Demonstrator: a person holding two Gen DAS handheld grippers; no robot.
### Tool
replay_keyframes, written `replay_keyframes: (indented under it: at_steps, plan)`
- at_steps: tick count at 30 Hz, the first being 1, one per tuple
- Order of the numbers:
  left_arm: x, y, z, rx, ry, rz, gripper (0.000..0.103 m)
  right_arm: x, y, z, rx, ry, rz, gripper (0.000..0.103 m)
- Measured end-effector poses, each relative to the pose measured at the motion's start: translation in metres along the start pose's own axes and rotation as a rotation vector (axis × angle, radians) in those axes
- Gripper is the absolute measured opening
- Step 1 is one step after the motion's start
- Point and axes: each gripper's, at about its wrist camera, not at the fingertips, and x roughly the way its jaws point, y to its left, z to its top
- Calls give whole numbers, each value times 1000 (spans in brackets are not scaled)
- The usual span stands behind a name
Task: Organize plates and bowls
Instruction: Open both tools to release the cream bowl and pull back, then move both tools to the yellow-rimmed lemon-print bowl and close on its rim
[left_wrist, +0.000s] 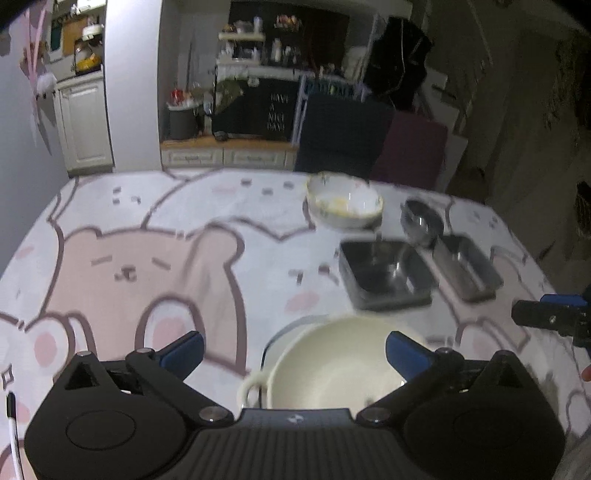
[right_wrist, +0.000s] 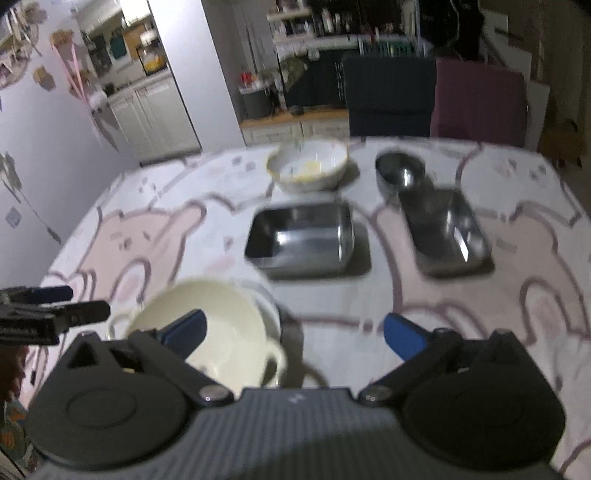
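- The cream-white round ceramic bowl with small side handles (left_wrist: 332, 363) sits on the table close below both tools; in the left wrist view it lies between the left tongs' two blue pads, nearer the right-hand one, and in the right wrist view it lies under the left-hand pad of the right tongs. It looks nested in a second, similar dish, though blur makes that uncertain.
- The left tongs (left_wrist: 294, 350) stand wide apart, pads clear of the rim, holding nothing.
- The right tongs (right_wrist: 293, 332) also stand wide apart and empty.
- Ahead of the tongs, well apart from the cream bowl, is a square stainless-steel tray (right_wrist: 301, 238); to its right is a longer rectangular steel tray (right_wrist: 445, 230).
- Farther ahead are a white ceramic bowl with a yellowish rim and yellow residue inside (right_wrist: 308, 166) and, beside it, a small round steel bowl (right_wrist: 399, 171) that appears to touch the long tray's far end.
- All rest on the bear-print pink and white tablecloth (left_wrist: 155, 266).
- Risks, as I judge them: glazed ceramic is slippery, so a pinch on one rim could let the bowl tilt or drop; the loose cloth may drag and shift the steelware; the two tongs work close together and could collide; residue could spill if the far bowl is tipped.
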Motion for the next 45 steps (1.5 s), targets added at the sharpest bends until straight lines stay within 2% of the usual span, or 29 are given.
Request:
replay_keyframes:
  at_steps: [6,10,17,24,29,33,35,37,40,45]
  plan:
    - [9,-17,38,13,-70,24,103,-6,-13,44,-19,-98,-15,103]
    - [26,-25,60,-20,-80,1,103,3,-22,71,-23,-141,-19,103]
    - [63,-31,104,-51,-98,-10,103,36,-36,117,-22,-193,-7,103]
    - [122,-31,144,-102,-101,-9,103,81,-58,164,-61,-232,-16,103]
    - [166,-28,159,-150,-90,-1,103,122,-80,190,-69,-216,6,102]
    - [200,-21,166,-223,-69,-26,103,155,-89,205,-90,-190,16,99]
    - [217,-17,166,-260,-57,-34,103,172,-94,214,-94,-164,22,95]
    - [230,-12,165,-295,-58,-35,103,187,-96,221,-94,-134,24,86]
    - [247,-6,161,-327,-43,-32,98,213,-102,230,-81,-68,66,82]
    - [269,4,156,-372,-7,-77,80,244,-101,232,-74,31,98,72]
